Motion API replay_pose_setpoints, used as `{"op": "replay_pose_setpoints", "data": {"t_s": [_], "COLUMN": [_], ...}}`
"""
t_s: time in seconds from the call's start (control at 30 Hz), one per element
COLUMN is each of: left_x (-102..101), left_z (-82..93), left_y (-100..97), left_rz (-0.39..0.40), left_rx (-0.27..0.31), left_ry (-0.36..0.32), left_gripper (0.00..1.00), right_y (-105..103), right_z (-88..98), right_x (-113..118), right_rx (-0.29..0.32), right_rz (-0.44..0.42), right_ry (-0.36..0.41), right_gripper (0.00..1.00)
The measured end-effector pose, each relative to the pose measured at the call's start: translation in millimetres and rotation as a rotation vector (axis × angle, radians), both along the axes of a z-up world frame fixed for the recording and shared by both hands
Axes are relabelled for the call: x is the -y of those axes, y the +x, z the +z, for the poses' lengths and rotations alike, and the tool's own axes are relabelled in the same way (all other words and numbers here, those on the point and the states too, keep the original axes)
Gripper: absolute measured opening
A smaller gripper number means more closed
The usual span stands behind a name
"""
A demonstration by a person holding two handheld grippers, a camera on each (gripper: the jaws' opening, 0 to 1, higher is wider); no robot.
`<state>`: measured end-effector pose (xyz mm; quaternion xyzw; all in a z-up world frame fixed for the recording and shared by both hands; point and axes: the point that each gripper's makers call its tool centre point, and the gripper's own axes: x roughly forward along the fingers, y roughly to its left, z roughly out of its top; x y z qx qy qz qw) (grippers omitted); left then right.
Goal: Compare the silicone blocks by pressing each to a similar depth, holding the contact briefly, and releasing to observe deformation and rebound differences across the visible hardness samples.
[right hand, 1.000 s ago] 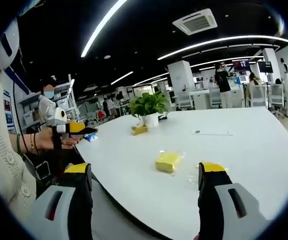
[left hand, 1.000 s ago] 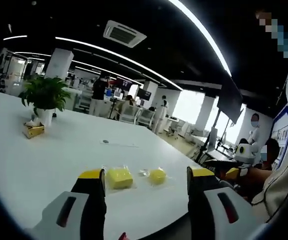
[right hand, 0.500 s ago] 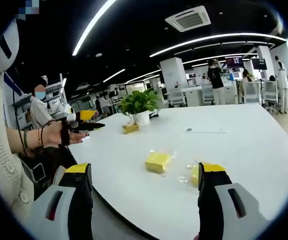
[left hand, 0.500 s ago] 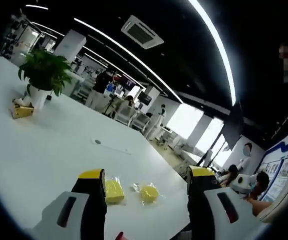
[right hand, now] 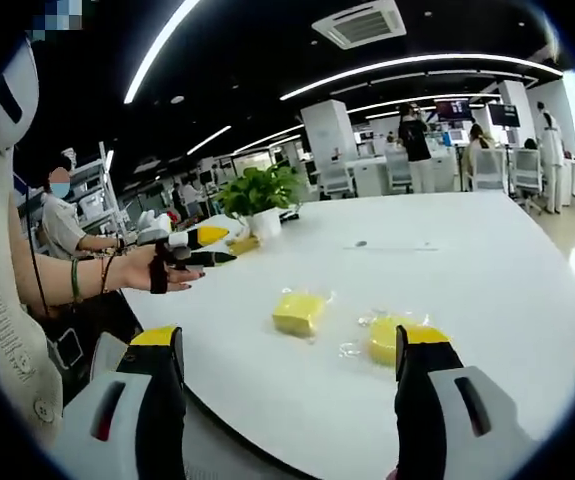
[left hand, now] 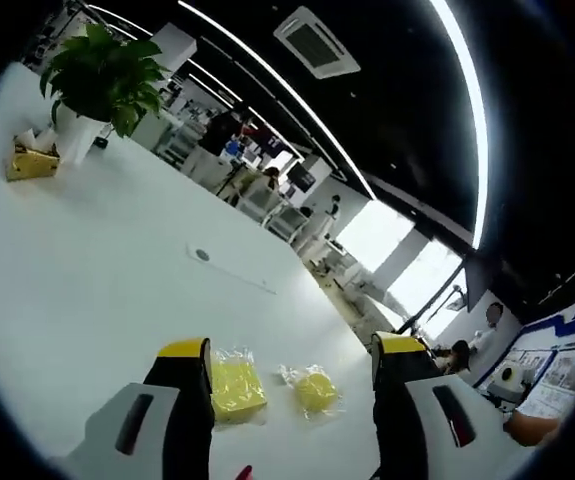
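Two yellow silicone samples in clear wrap lie on the white table (left hand: 87, 290). One is a square block (left hand: 235, 386), the other a round block (left hand: 314, 388). In the left gripper view both lie on the table ahead of my left gripper (left hand: 292, 350), framed between its wide jaws. That gripper is open and holds nothing. In the right gripper view the square block (right hand: 299, 312) sits ahead, and the round block (right hand: 383, 338) is partly hidden behind the right jaw. My right gripper (right hand: 289, 337) is open and empty. A hand holds the left gripper (right hand: 193, 246) over the table's left edge.
A potted plant (left hand: 102, 75) with a small yellow object (left hand: 29, 162) beside it stands at the table's far end, and the plant (right hand: 257, 190) is also in the right gripper view. A person's sleeve (right hand: 2, 290) fills the left side. People and desks are in the background.
Both cameras have moved in over the table, so the blocks look nearer. In the right gripper view the hand with the left gripper has moved right, over the table edge.
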<state>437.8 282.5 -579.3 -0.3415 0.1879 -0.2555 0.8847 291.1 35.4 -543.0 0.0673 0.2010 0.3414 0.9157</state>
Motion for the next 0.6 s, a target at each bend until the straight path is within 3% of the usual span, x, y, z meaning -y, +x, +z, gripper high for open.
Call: {"op": "replay_pose_setpoints", "data": {"t_s": [0.07, 0.4, 0.5, 0.6], "left_x": [0, 7, 10, 15], "left_z": [-13.8, -90.9, -109.8, -123.5], "left_y": [12.2, 61.3, 70.4, 73.9], "left_rz": [0.001, -0.040, -0.046, -0.057], "left_rx": [-0.028, -0.131, -0.164, -0.200], "left_ry": [-0.017, 0.045, 0.061, 0.038], "left_gripper": [0.63, 0.62, 0.67, 0.63], "right_y": [0, -5, -5, -5], "right_z": [-1.6, -12.7, -14.6, -15.9], "right_x": [0, 3, 6, 9], "right_rx": [-0.008, -0.059, -0.069, -0.077], "right_rz": [-0.005, -0.053, -0.071, -0.086], "right_ry": [-0.008, -0.067, -0.075, -0.081], "right_gripper": [0.81, 0.81, 0.81, 0.81]}}
